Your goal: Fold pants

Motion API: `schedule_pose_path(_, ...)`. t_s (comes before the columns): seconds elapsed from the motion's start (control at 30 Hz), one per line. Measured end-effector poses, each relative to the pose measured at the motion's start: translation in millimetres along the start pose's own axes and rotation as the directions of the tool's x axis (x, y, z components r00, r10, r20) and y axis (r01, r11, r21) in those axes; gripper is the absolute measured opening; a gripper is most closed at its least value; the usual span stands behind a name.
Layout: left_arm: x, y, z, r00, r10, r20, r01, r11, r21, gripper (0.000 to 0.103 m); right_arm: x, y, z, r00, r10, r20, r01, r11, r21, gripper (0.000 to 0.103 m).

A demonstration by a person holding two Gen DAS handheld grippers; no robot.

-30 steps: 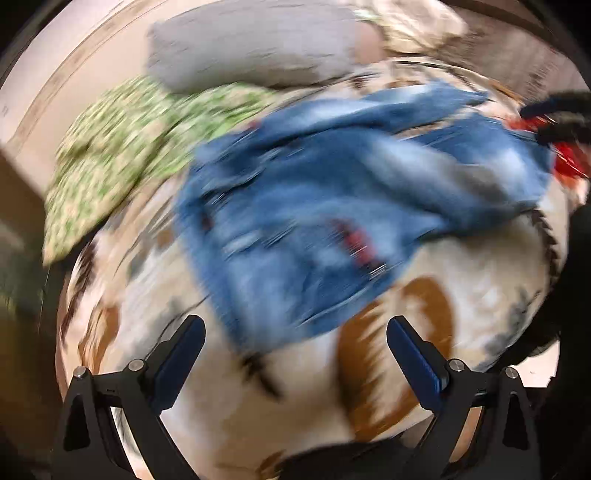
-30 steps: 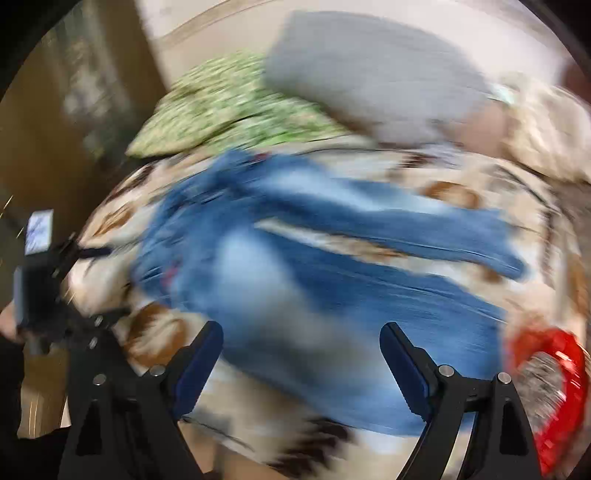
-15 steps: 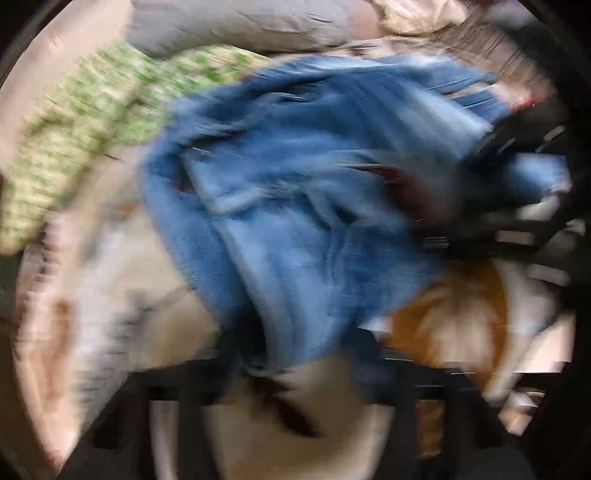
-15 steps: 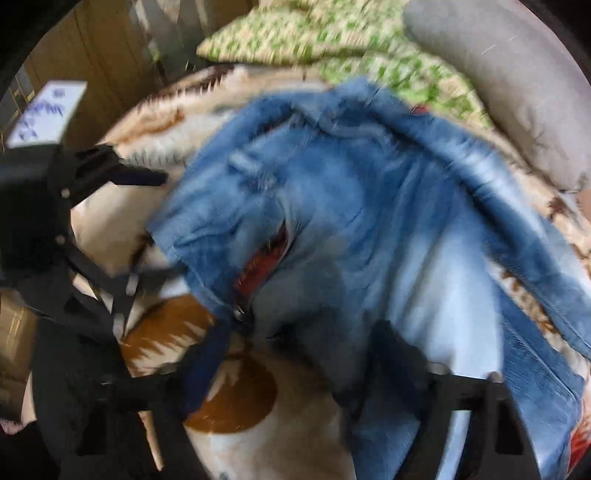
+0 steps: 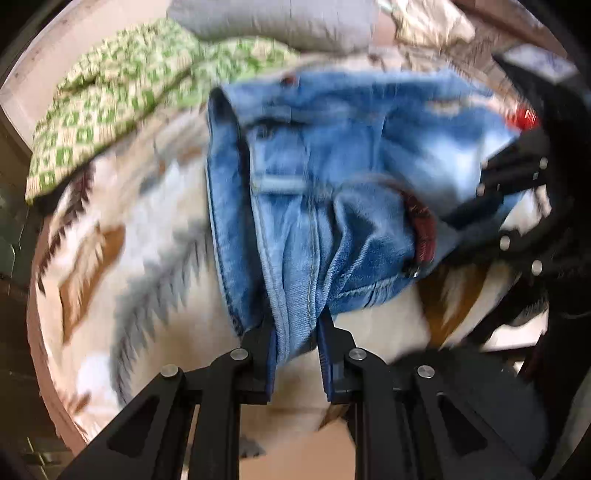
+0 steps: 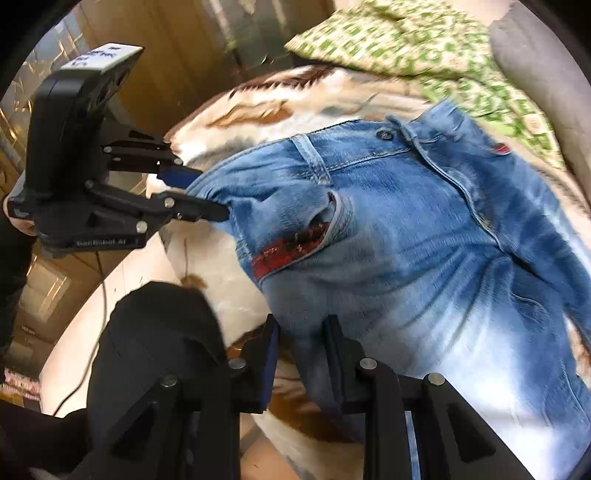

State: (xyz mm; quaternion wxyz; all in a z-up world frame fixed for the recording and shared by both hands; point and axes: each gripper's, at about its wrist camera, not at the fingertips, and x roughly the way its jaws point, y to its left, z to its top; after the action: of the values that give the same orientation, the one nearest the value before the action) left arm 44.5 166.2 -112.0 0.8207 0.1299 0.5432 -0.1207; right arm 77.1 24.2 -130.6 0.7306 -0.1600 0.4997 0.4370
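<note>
Your faded blue denim pants [image 6: 424, 236] lie crumpled across the middle of both views, waistband end toward you, on the plush cream blanket with brown and grey zigzag patterning [image 5: 147, 258]. In the right wrist view the waistband button sits at upper centre, a belt loop just left of it, and a pocket mouth with dark red patterned lining gapes at mid-frame. The legs run off toward the lower right of that frame.

Your left gripper [image 5: 297, 332] sits at the bottom centre of its own view, its blue-padded jaws closing, with a bunched fold of the denim waist edge already caught between the pads. In the right wrist view the same tool enters from the upper left, its fingers clamped on the waistband corner.

Your right gripper [image 6: 301, 345] at the bottom centre of its view is closing too, with the near edge of the denim between the fingers; the pads appear to press on the cloth. In the left wrist view it shows as a black frame at the right edge, blurred.

Beyond the pants, a green-and-cream patterned cloth [image 5: 110, 96] lies at the upper left of the left view, and a grey pillow [image 5: 273, 22] rests along the top. A dark sleeve [image 6: 159, 332] fills the lower left of the right view.
</note>
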Motion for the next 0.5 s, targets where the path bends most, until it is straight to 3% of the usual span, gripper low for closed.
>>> schedule_pose_path(0.13,13.7,2.0,-1.5,1.0,0.016,0.001,-0.016,0.999,-0.052,0.028,21.9,-2.0,-3.0,0.999,-0.032,-0.035,0.033,0.999,0.024,0.033)
schedule_pose_path(0.17,12.2,0.0,-1.3,1.0,0.02,0.002,-0.02,0.999,-0.047,0.035,19.3,-2.1,-5.4,0.999,-0.034,-0.033,0.035,0.999,0.031,0.048)
schedule_pose_path(0.2,8.4,-1.5,0.9,0.999,0.042,-0.003,-0.042,0.998,-0.044,0.053,15.0,-2.2,-7.4,0.998,-0.043,-0.035,0.044,0.998,0.035,0.075)
schedule_pose_path(0.23,2.3,0.4,2.9,0.997,0.08,-0.004,-0.08,0.996,-0.049,0.067,7.0,-5.1,-8.7,0.998,-0.059,-0.021,0.06,0.997,0.043,0.082)
schedule_pose_path(0.27,-7.9,0.7,3.6,0.994,0.113,0.013,-0.112,0.992,-0.059,0.087,-5.8,2.2,-11.7,0.998,-0.067,0.007,0.067,0.997,0.047,0.083)
schedule_pose_path(0.37,-39.0,11.3,22.7,0.987,0.106,0.122,-0.093,0.99,-0.107,0.09,-36.1,0.6,-12.0,0.995,-0.072,0.071,0.068,0.996,0.055,0.083)
schedule_pose_path(0.5,-43.5,22.5,70.9,0.976,0.183,0.12,-0.163,0.974,-0.155,0.09,-70.4,-26.4,-4.3,0.979,-0.145,0.142,0.133,0.987,0.095,0.083)
